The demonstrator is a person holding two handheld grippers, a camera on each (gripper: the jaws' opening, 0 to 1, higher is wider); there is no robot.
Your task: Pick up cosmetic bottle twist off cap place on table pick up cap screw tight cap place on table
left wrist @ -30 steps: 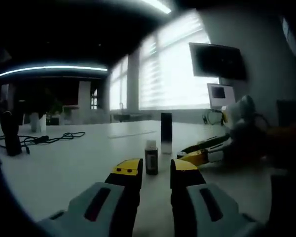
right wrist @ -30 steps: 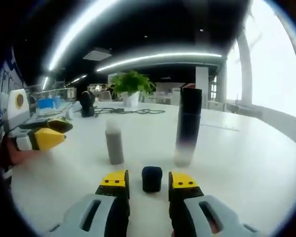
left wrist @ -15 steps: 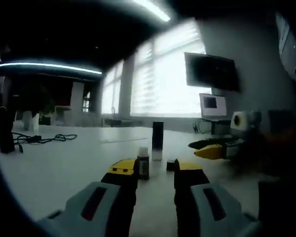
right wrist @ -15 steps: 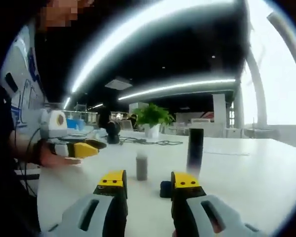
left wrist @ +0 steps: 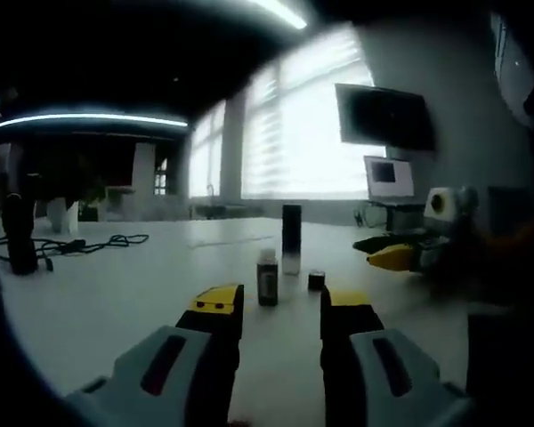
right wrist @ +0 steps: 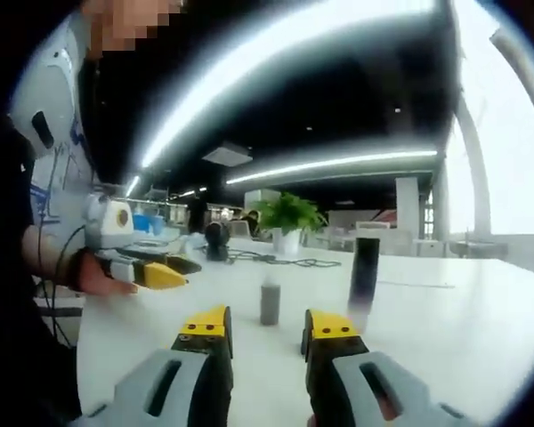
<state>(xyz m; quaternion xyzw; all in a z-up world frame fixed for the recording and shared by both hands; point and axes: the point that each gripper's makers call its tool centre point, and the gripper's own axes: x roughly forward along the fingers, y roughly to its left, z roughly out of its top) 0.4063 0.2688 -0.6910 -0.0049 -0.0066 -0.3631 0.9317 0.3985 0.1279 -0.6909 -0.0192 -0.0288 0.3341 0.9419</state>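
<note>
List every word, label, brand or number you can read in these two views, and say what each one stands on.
None can be read.
Small grey bottle: no legible label.
Tall black-and-clear bottle: no print can be made out.
Lit monitor by the window: screen too blurred.
Person's white shirt: blue markings, too distorted to read.

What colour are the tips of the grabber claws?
Yellow. The right gripper view shows the tips best.

The small grey cosmetic bottle (left wrist: 267,282) stands upright and uncapped on the white table (left wrist: 116,302), ahead of the left gripper (left wrist: 277,308), beyond its left jaw. Its dark cap (left wrist: 316,280) sits apart, just beyond the right jaw.
</note>
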